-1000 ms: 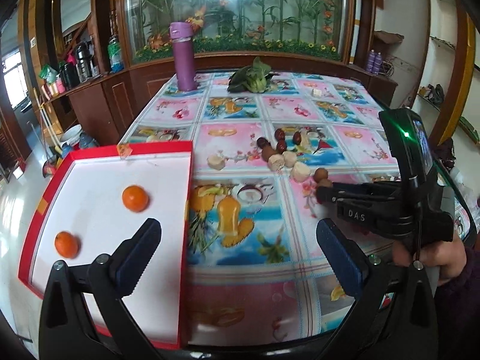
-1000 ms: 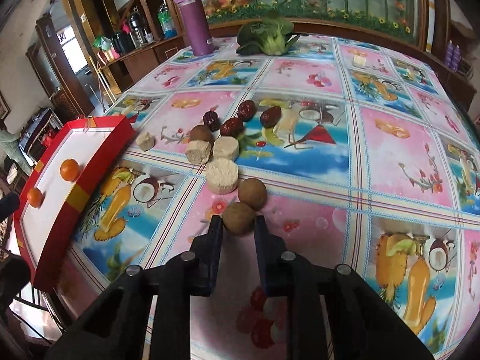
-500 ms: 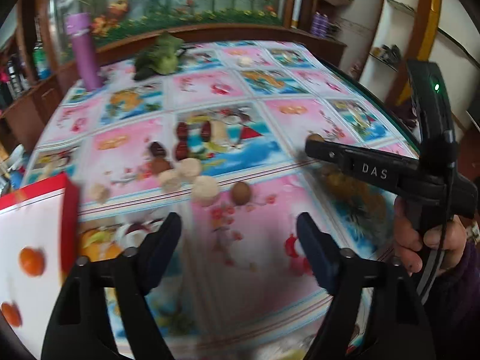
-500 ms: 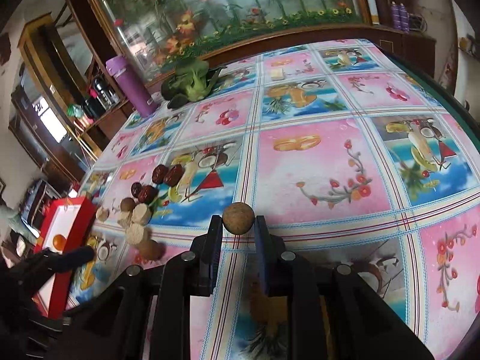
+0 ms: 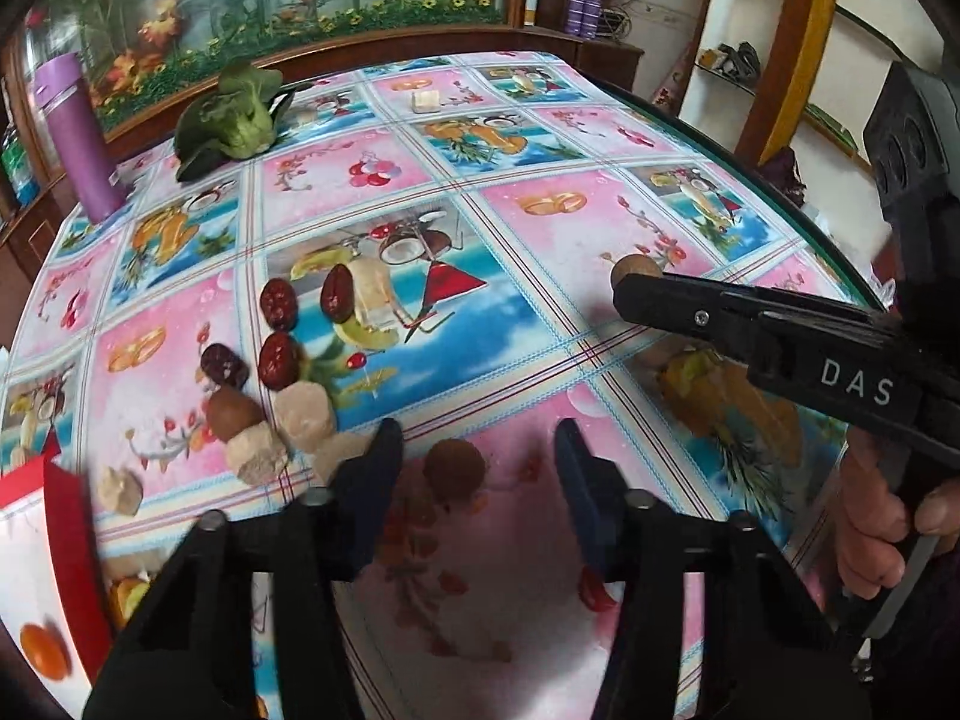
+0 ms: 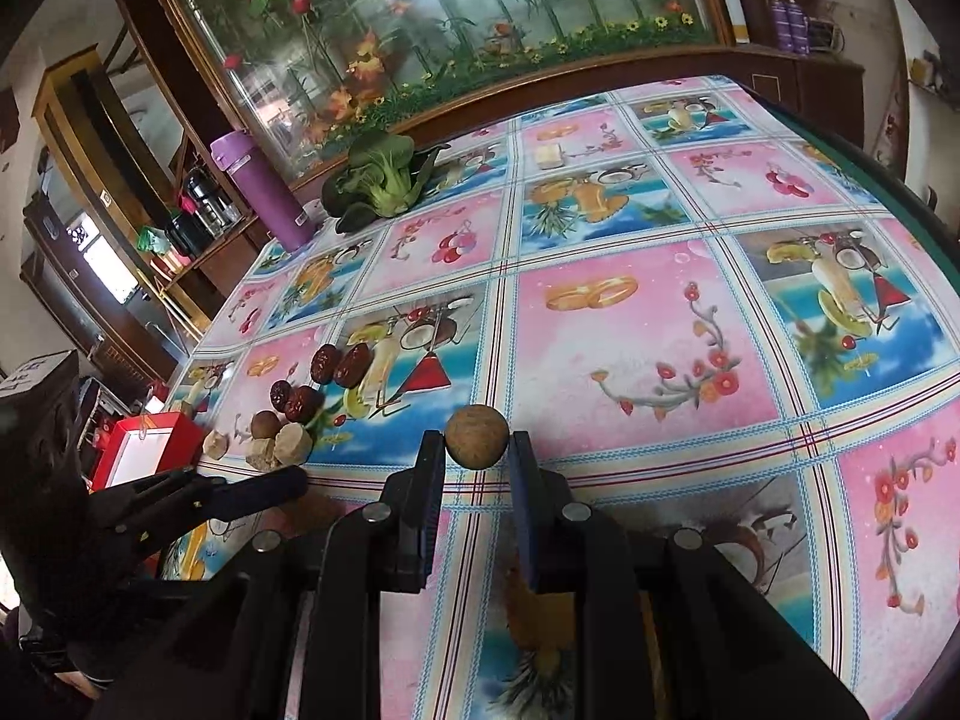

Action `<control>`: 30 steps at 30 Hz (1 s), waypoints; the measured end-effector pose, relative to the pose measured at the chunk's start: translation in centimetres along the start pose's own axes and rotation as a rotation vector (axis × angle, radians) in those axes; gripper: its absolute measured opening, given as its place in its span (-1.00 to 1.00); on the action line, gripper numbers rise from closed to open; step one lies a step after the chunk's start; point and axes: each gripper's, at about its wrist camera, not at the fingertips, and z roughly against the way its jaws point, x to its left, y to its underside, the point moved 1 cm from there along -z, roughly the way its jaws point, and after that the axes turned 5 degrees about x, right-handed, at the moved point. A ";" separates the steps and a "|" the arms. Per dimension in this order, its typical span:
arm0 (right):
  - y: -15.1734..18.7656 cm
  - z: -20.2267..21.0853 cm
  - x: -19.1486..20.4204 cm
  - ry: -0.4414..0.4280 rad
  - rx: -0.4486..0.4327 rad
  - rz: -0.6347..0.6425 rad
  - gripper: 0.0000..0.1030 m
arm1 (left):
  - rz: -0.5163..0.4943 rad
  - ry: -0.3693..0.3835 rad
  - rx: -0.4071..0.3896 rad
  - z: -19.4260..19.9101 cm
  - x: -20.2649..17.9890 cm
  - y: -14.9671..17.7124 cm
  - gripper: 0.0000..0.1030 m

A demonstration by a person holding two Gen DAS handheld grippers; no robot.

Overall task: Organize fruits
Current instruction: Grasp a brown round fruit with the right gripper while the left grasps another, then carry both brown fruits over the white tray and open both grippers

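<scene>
My right gripper (image 6: 477, 450) is shut on a round brown fruit (image 6: 477, 437) and holds it above the fruit-print tablecloth; the same fruit (image 5: 636, 270) shows at the gripper's tip in the left wrist view. My left gripper (image 5: 480, 444) is open, low over the table, with a second brown fruit (image 5: 454, 468) lying between its fingers, untouched. Left of it lies a pile: several red dates (image 5: 278, 303), another brown fruit (image 5: 231, 414) and beige chunks (image 5: 303, 414). The red-rimmed white tray (image 5: 66, 510) at the far left holds an orange (image 5: 42, 651).
A green leafy vegetable (image 6: 378, 180) and a purple bottle (image 6: 264, 192) stand at the table's far side, near a small pale block (image 6: 551, 155). The table edge (image 5: 780, 180) curves along the right. A hand (image 5: 870, 534) grips the right tool's handle.
My left gripper swung right from over the tray to straddle the second brown fruit. My right gripper lifted its brown fruit from beside the pile and carried it right.
</scene>
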 end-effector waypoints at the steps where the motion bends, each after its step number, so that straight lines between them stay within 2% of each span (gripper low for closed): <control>1: 0.0 0.0 0.0 0.001 0.000 0.000 -0.61 | -0.008 0.008 0.010 -0.2 0.0 -0.1 -0.20; 9: 0.0 -0.2 0.1 0.000 0.004 -0.003 -0.61 | -0.046 -0.001 0.024 -1.0 -0.2 0.4 -0.32; 12: 0.0 -0.2 0.1 0.001 0.003 0.000 -0.61 | -0.031 -0.003 0.022 -1.0 0.1 0.4 -0.54; 21: 0.2 -0.2 1.0 0.004 -0.011 0.050 -0.61 | 0.002 -0.012 0.011 -0.6 -0.2 0.8 -0.54; 24: 0.4 0.0 1.6 0.005 -0.027 0.082 -0.61 | 0.030 -0.015 -0.012 0.5 -0.2 1.3 -0.53; 30: 0.7 0.6 2.7 0.026 -0.084 0.142 -0.61 | 0.119 -0.062 -0.108 5.0 0.2 3.6 -0.53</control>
